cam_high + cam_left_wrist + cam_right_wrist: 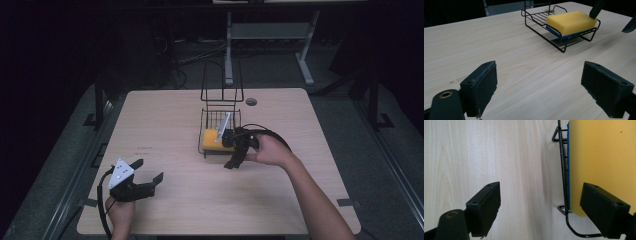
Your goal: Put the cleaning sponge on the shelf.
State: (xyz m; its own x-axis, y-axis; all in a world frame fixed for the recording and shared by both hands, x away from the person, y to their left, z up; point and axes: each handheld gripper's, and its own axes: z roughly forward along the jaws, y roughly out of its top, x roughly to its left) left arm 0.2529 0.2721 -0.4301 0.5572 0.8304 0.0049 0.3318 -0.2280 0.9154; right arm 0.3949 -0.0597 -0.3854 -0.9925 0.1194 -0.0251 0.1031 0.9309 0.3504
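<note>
The pale wooden counter (165, 125) stood in a dark room. Your left gripper (147, 176) hung near its front left corner, jaws spread wide on nothing. The yellow sponge (211, 138) lay in the black wire rack (207, 119) mid-counter. Your right gripper (540, 202) hovered there, jaws apart, one over the sponge, one over bare wood

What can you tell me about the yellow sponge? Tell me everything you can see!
The sponge is a soft-looking yellow block with rounded corners and a thin blue layer underneath. It lies flat, yellow side up, in the near end of a black wire rack on the wooden table. The right gripper is beside the rack with its jaws open, one above the sponge, not squeezing it.
</note>
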